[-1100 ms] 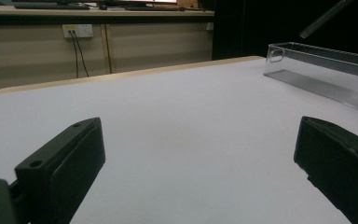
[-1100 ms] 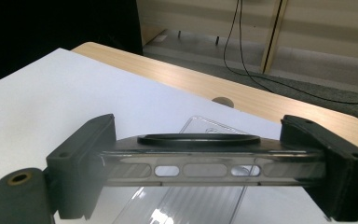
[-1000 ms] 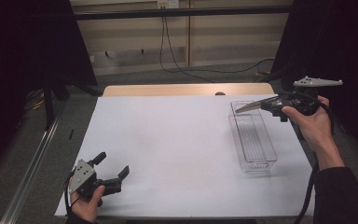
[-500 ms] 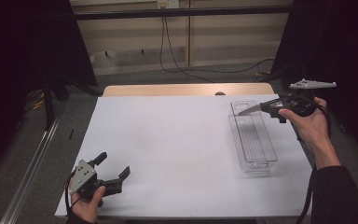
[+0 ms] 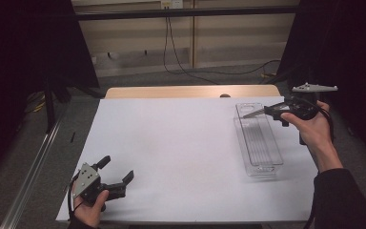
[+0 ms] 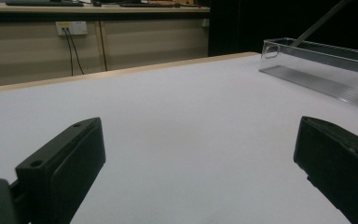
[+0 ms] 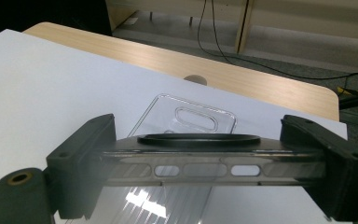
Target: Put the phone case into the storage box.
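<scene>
One flat grey slotted tool (image 7: 200, 161) sits clamped across my right gripper (image 5: 272, 110) jaws, mid-right of frame above the clear plastic tray (image 5: 259, 143), and could snag its rim tilted, while my left gripper (image 5: 114, 172) rests wide open, empty, lower left.

Held flat tool (image 7: 200, 161) with both ends hidden behind the right gripper's (image 7: 200, 172) jaws, its kind unclear, clear tray (image 6: 321, 63) cut off by the right edge in the left gripper view, near end under the tool in the right gripper view.
</scene>
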